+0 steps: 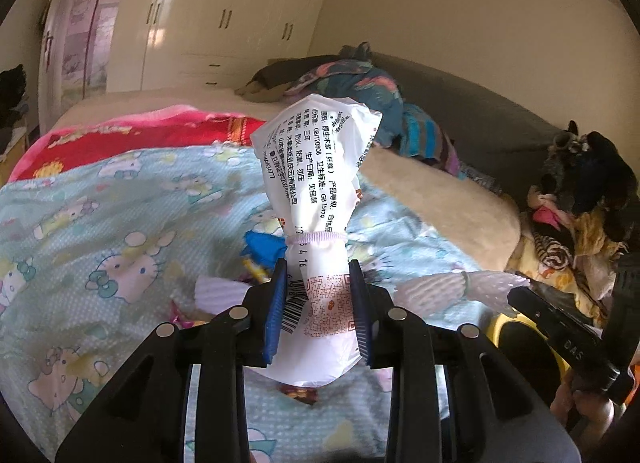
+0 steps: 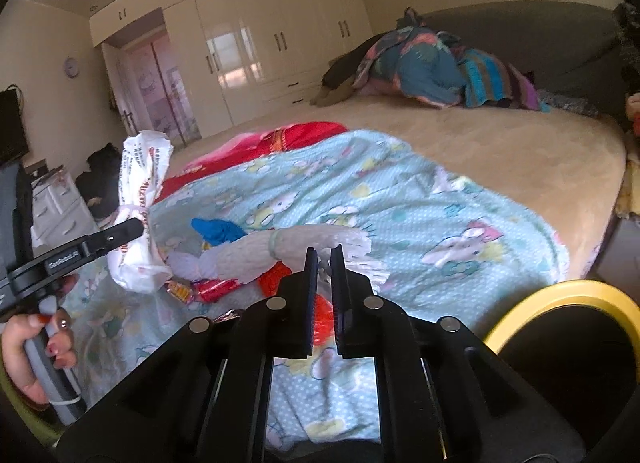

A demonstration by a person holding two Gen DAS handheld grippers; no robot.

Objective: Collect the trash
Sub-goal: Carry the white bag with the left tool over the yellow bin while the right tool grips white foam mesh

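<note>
My left gripper (image 1: 318, 279) is shut on a white printed plastic wrapper (image 1: 320, 167), tied at the neck with a pale band, which stands up above the bed. In the right wrist view the same wrapper (image 2: 140, 183) hangs from that gripper (image 2: 134, 228) at the left. My right gripper (image 2: 324, 255) is shut on the frilly end of a white dotted wrapper (image 2: 256, 255) bound with a green band; the left wrist view has this wrapper (image 1: 440, 287) stretched out from the right gripper (image 1: 516, 297). A blue wrapper (image 2: 218, 231) and red wrappers (image 2: 216, 287) lie on the blanket.
A light blue cartoon blanket (image 2: 400, 203) and a red one (image 2: 288, 135) cover the beige bed (image 2: 520, 143). A yellow-rimmed bin (image 2: 560, 291) stands at the lower right. Piled clothes (image 2: 432, 63) lie by the grey headboard, plush toys (image 1: 580, 191) beside it. Cream wardrobes (image 2: 260, 43) stand behind.
</note>
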